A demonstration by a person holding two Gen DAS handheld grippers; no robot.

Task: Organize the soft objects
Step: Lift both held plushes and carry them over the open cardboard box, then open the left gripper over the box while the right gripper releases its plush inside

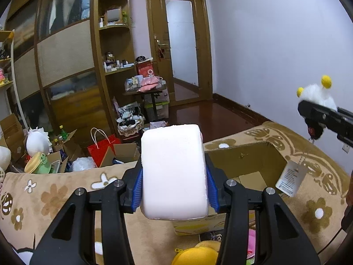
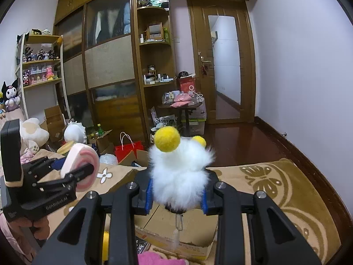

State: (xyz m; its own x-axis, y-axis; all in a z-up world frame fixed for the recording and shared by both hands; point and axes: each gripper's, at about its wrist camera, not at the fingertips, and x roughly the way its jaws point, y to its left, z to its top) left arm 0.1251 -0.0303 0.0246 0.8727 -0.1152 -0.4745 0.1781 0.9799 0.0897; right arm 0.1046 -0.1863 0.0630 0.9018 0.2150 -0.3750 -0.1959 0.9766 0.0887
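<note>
**Both hands loaded, the open box just below and ahead**

We hold a soft thing in each hand. Our left gripper (image 1: 174, 190) has its fingers (image 1: 136, 190) closed tight against the two sides of the pink roll (image 1: 174, 172), a swirl-ended plush that fills the middle of the left wrist view, its long axis running straight out along the fingers. Our right gripper (image 2: 176, 196) has its fingers (image 2: 149, 195) pinched partway in on the white fluffy toy (image 2: 179, 174) with yellow pom-poms, which stands upright between them; a clip and a tag dangle beneath it.

What the coming move turns on is the cardboard box (image 1: 245, 161). In the left view its open mouth lies right of centre, just beyond and to the right of the roll, on the patterned bed cover (image 1: 55, 194). In the right view the box (image 2: 176, 227) sits in the lower middle of the frame, directly under the fluffy toy. So we judge the right hand to be the nearer one: its toy hangs about over the opening, while the roll must travel rightward in its frame first.

More plush, a yellow one (image 1: 196, 255) among them, lies at the bottom edge, waiting.
</note>
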